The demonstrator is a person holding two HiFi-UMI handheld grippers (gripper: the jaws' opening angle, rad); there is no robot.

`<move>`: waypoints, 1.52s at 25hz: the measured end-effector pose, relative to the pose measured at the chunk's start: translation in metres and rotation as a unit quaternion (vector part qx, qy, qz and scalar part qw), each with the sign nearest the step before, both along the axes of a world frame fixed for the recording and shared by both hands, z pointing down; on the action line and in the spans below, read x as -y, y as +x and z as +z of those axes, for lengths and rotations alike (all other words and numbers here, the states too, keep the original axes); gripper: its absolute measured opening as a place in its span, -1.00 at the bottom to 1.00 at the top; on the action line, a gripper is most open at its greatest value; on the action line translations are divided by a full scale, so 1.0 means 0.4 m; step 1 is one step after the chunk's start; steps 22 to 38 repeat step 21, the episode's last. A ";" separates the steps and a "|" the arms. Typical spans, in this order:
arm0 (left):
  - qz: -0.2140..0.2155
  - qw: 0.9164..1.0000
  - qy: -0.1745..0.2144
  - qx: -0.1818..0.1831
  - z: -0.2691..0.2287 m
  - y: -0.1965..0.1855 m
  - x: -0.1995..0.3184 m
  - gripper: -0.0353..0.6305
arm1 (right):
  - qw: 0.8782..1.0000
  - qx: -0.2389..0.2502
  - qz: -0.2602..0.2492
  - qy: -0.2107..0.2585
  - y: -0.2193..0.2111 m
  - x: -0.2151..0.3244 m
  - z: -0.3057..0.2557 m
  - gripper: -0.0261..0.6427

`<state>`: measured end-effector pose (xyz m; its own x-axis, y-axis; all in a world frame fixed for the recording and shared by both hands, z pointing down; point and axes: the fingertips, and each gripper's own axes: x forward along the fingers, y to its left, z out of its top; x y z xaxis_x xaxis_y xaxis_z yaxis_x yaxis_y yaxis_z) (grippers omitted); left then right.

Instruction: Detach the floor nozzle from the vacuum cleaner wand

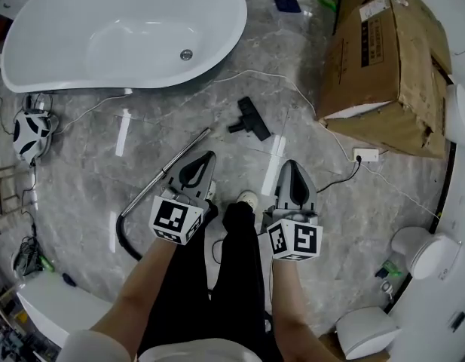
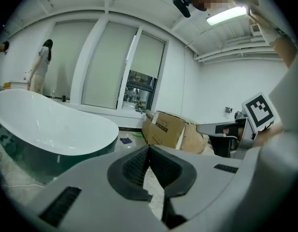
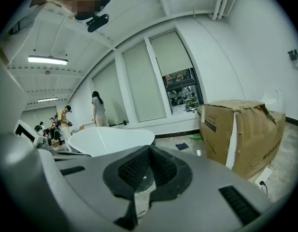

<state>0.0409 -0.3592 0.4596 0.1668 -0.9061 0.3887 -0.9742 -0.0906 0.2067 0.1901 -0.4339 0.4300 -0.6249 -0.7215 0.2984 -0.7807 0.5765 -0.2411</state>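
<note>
Judged from how things lie, the detaching looks finished. At the upper left of the head view sits the white bathtub (image 1: 59, 21). Below it and to the right, the vacuum wand (image 1: 188, 148) lies slanted on the grey marble floor (image 1: 81, 164). Its lower end runs into the black hose (image 1: 125, 240) at the lower left, and its upper end points toward the middle of the frame with nothing fitted on it.

The left gripper (image 1: 208, 157) is held up in front of the person and covers the middle stretch of the wand in the picture. By my reading it is raised above the wand and not in contact with it. In the left gripper view its fingers (image 2: 135, 167) meet at the tips with nothing between them, and only floor shows through the gap lower down.

Just above the centre of the head view, the black floor nozzle (image 1: 249, 119) lies on the floor by itself. It is clearly apart from the wand's free end, with bare floor between the two.

Right of centre, the right gripper (image 1: 291, 166) is also held up. The right gripper view shows its fingers (image 3: 134, 168) pressed tip to tip and empty. A cardboard box (image 1: 386, 59) fills the upper right.

No part of the separation seems left to do, since wand and nozzle rest as two pieces and neither gripper holds either one.
</note>
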 end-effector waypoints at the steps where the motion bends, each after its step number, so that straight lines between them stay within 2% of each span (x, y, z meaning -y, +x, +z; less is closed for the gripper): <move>1: -0.003 1.000 -0.004 0.002 -0.001 -0.004 -0.012 -0.86 | 1.000 0.001 0.001 0.000 0.003 -0.004 -0.005 -0.88; 8: -0.019 1.000 -0.011 0.010 0.016 -0.043 -0.015 -0.86 | 1.000 -0.010 -0.016 0.003 -0.012 0.013 0.009 -0.88; 15: -0.013 1.000 -0.005 0.019 0.030 -0.070 0.018 -0.86 | 0.999 -0.025 -0.045 0.004 -0.061 0.039 0.032 -0.88; 21: -0.016 1.000 -0.010 0.010 0.058 -0.074 -0.001 -0.86 | 0.998 -0.029 -0.059 -0.002 -0.085 0.026 0.058 -0.88; 38: -0.016 1.000 -0.010 0.010 0.058 -0.074 -0.001 -0.86 | 0.998 -0.029 -0.059 -0.002 -0.085 0.026 0.058 -0.88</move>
